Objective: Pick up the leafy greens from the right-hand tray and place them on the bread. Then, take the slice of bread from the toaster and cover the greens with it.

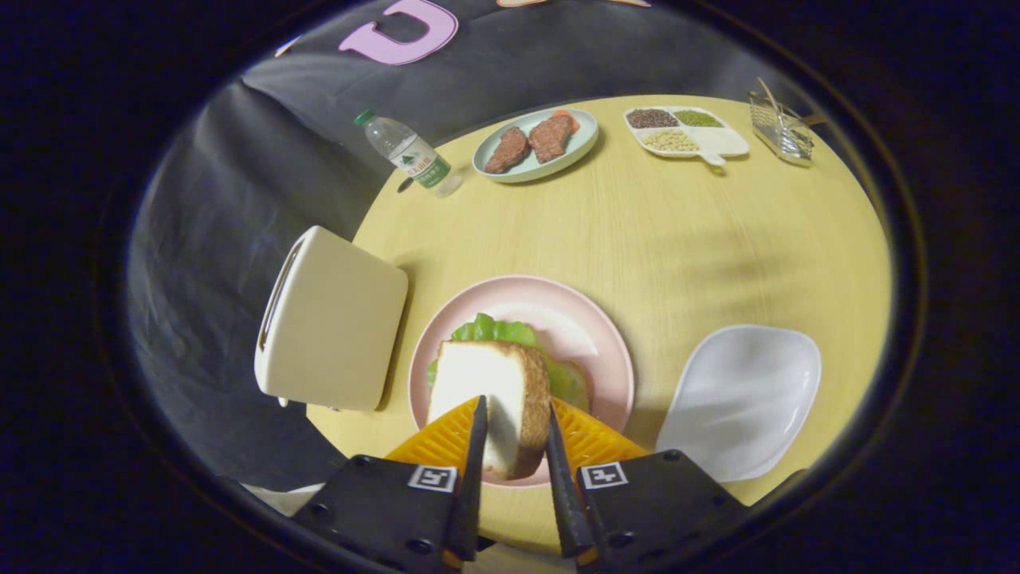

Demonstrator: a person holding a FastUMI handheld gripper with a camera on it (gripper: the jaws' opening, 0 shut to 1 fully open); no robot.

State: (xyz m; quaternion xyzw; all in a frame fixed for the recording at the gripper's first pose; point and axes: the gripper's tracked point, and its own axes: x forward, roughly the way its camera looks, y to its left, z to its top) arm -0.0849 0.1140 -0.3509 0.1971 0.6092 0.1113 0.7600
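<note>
Gripper (514,434) clamped on the bread slice (494,406) by both flat faces, held on edge right over the greens (498,331) on the pink plate (586,335); looks light and squishy, so probably wants a gentle squeeze mid-slice.

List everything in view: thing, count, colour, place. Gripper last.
Slice of bread: one, white with brown crust, held on edge between the fingers, above the pink plate.
Leafy greens: one bunch, green, on the pink plate, behind and under the held slice.
Pink plate: one, pink, just ahead of the fingers.
Toaster: one, cream, left of the pink plate.
White tray: one, white, right of the pink plate.
Water bottle: one, clear with green cap, far side.
Blue plate: one, pale blue, holding two brown patties, far side.
Divided dish: one, white, holding grains, far side.
Wire rack: one, metal, far right.
Table: one, yellow wood.
Gripper: one, shut on the slice of bread.
</note>
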